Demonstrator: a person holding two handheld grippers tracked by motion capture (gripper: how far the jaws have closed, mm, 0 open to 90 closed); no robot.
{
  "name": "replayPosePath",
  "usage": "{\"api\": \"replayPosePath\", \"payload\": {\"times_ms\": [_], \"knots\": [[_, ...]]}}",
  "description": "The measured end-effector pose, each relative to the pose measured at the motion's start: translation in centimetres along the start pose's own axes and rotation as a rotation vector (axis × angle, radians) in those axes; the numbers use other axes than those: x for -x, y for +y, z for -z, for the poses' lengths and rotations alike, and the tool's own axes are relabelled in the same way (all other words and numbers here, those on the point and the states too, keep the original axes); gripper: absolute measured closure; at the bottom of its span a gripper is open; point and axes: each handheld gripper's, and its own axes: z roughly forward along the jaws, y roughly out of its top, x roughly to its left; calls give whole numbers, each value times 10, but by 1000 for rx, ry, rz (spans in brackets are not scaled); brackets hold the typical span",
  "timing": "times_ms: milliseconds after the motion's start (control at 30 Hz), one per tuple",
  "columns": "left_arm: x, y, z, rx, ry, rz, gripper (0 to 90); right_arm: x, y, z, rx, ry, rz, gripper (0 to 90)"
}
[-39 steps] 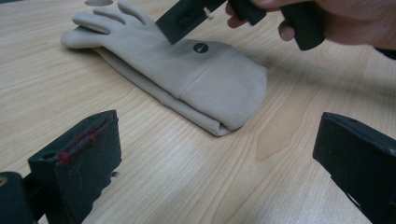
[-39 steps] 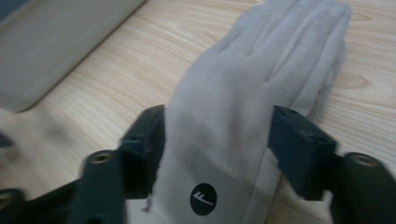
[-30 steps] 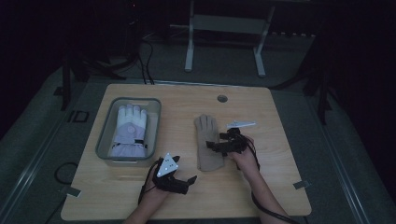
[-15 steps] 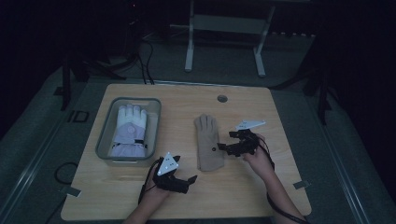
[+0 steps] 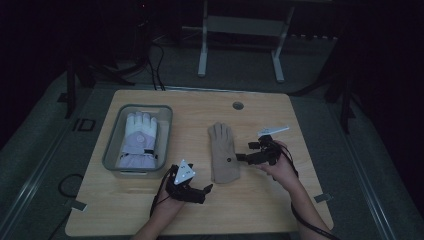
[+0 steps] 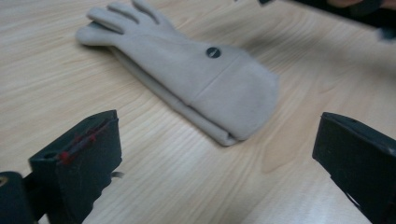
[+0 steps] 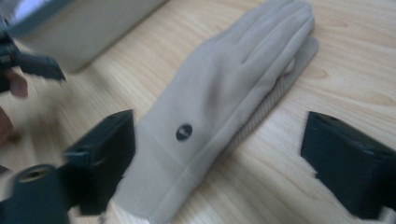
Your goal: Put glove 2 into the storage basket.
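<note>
- Since a moment ago, the right gripper point(image 5: 243, 157) has pulled off the beige glove point(image 5: 223, 152) and now sits just beside the glove's right edge, while the left gripper point(image 5: 206, 189) has stayed put near the front of the table point(image 5: 280, 200).
- From the high view, the beige glove lies flat on the table, fingers pointing away from the person, with a grey bin point(image 5: 112, 157) well to its left holding a white and lilac glove point(image 5: 138, 140).
- From the left gripper view, the left gripper point(image 6: 215, 154) has its jaws wide apart with bare wood between them; the beige glove point(image 6: 187, 74) lies beyond, cuff nearest, a small dark button on it.
- From the right gripper view, the right gripper point(image 7: 219, 144) is spread wide with nothing held; the beige glove point(image 7: 224, 93) lies between and beyond the jaws, and the bin point(image 7: 79, 32) shows at upper left.
</note>
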Motion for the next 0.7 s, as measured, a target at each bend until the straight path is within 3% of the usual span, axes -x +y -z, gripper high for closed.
{"api": "replayPosePath", "payload": {"times_ms": [167, 200, 267, 333, 433, 500, 633, 700], "knots": [[5, 8, -10, -37, -42, -19, 31, 4, 5, -3, 21, -40, -7, 224], [9, 12, -16, -65, -58, -46, 32, 7, 9, -7, 31, -62, -1, 287], [10, 15, -20, -87, -80, -60, 32, 9, 12, -10, 32, -65, -6, 303], [14, 19, -30, -133, -107, -110, 38, 14, 21, -18, 52, -60, -23, 344], [15, 21, -34, -148, -128, -127, 65, 16, 34, -28, 58, -72, -29, 344], [16, 24, -40, -176, -125, -180, 66, 17, 41, -35, 48, -94, -25, 331], [16, 27, -46, -183, -127, -193, 127, 24, 49, -54, 25, -106, -64, 265], [16, 31, -54, -199, -124, -226, 140, 28, 51, -63, 9, -133, -85, 229]]}}
